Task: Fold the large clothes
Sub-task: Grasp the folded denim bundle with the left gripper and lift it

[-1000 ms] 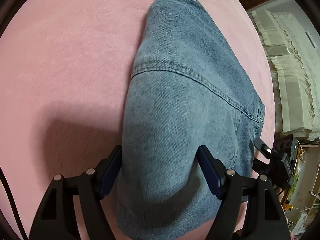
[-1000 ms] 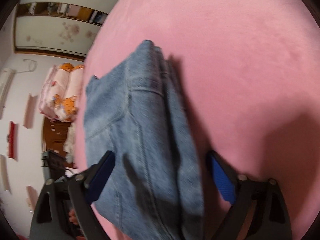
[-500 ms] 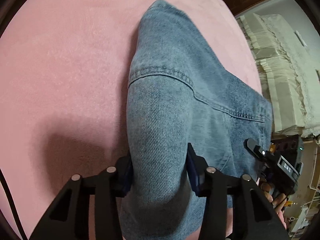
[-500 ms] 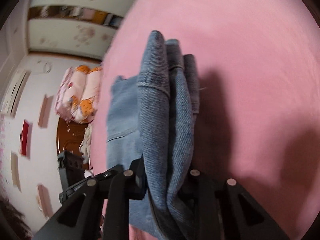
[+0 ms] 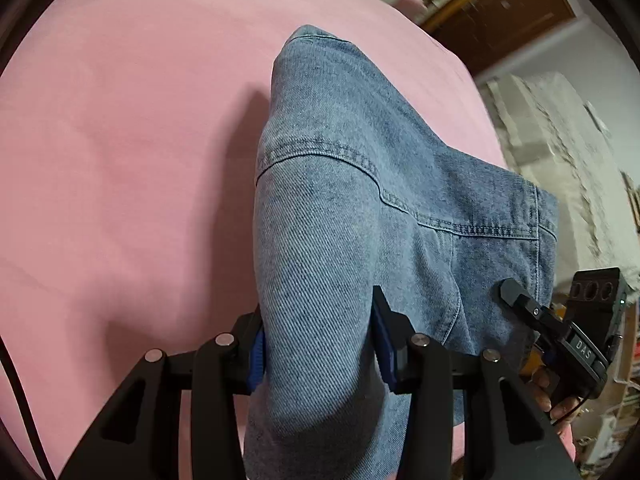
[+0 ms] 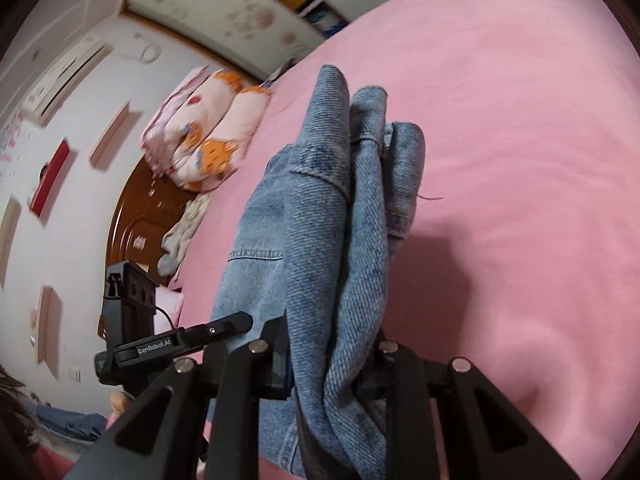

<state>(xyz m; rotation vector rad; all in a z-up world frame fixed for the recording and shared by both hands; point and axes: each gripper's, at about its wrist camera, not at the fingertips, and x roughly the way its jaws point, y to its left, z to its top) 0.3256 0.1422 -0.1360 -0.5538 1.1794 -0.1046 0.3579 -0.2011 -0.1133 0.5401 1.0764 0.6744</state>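
Folded blue denim jeans (image 5: 360, 216) are held above a pink bed sheet (image 5: 120, 160). My left gripper (image 5: 318, 348) is shut on one thick folded end of them, blue pads pressing both sides. In the right wrist view the jeans (image 6: 332, 240) bunch into several upright folds, and my right gripper (image 6: 334, 356) is shut on that bundle. Each gripper shows in the other's view: the right gripper (image 5: 560, 340) at the denim's far edge, the left gripper (image 6: 168, 344) at the lower left. The denim casts a shadow on the sheet below.
The pink sheet (image 6: 520, 160) spreads wide around the jeans. Folded pink quilts with orange prints (image 6: 204, 132) lie at the bed's far end by a wooden headboard (image 6: 132, 232). Stacked pale bedding (image 5: 560, 168) stands beside the bed. More denim (image 6: 68, 420) lies low at the left.
Both grippers closed on the jeans, which lay flat between open jaws a second ago. They then lifted the denim off the sheet, and more of the room shows in both views.
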